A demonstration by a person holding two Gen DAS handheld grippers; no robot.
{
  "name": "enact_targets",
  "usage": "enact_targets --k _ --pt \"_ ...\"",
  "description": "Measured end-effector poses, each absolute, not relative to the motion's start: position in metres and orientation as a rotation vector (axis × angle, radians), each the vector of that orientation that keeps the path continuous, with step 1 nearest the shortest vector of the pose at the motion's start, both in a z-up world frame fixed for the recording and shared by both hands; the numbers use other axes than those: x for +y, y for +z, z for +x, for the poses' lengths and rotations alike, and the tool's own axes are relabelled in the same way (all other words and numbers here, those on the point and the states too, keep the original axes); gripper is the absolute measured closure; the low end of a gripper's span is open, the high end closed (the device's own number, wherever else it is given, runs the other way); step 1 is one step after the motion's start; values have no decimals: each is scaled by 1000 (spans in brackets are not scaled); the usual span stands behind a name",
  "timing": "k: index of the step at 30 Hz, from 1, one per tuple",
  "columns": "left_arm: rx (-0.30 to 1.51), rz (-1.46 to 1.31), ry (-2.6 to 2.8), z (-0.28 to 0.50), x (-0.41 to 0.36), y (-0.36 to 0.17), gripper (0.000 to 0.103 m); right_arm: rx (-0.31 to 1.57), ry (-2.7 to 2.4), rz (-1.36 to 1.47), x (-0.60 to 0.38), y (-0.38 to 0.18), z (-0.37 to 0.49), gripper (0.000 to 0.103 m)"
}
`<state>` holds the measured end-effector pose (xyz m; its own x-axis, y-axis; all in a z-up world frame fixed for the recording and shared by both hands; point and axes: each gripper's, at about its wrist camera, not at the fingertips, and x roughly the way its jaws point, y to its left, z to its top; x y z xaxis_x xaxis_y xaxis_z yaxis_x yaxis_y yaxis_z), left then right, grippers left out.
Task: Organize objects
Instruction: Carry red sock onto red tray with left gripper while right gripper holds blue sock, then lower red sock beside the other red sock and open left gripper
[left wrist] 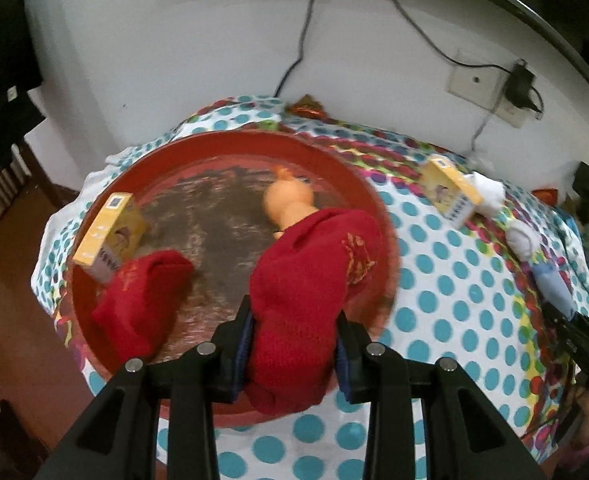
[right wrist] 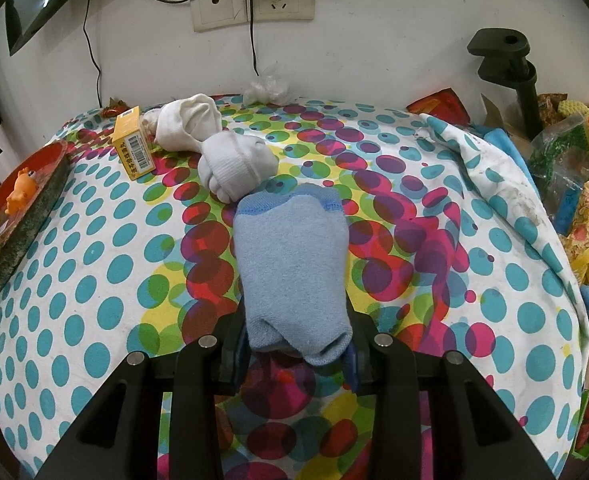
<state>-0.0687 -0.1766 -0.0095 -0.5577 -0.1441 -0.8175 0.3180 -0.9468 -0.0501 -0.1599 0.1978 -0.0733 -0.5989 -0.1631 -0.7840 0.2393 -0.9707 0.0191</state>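
My left gripper (left wrist: 294,344) is shut on a rolled red sock (left wrist: 310,280), held over the near right part of a round red tray (left wrist: 230,144). In the tray lie a second red sock (left wrist: 138,300), a yellow box (left wrist: 108,236) and an orange toy duck (left wrist: 286,200). My right gripper (right wrist: 296,344) is shut on a light blue rolled sock (right wrist: 292,268) above the dotted tablecloth (right wrist: 94,280). Beyond it lie two white rolled socks (right wrist: 234,164) (right wrist: 186,120) and another yellow box (right wrist: 134,148). The tray's edge (right wrist: 26,224) shows at the left.
The table stands against a white wall with sockets (right wrist: 250,4) and cables. Snack packets and clutter (right wrist: 582,208) pile up at the right, behind a black clamp post (right wrist: 526,84). Wooden floor (left wrist: 6,320) lies left of the table.
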Motion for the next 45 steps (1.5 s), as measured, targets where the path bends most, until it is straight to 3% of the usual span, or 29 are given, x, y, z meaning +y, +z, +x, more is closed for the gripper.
enact_targets --k 33,45 --pt "353 1340 -2363 -67 -262 -55 68 136 -2625 1274 197 -73 -160 68" --pt "373 1352 -2398 -68 -258 -54 60 138 -2625 1274 196 -73 -160 68"
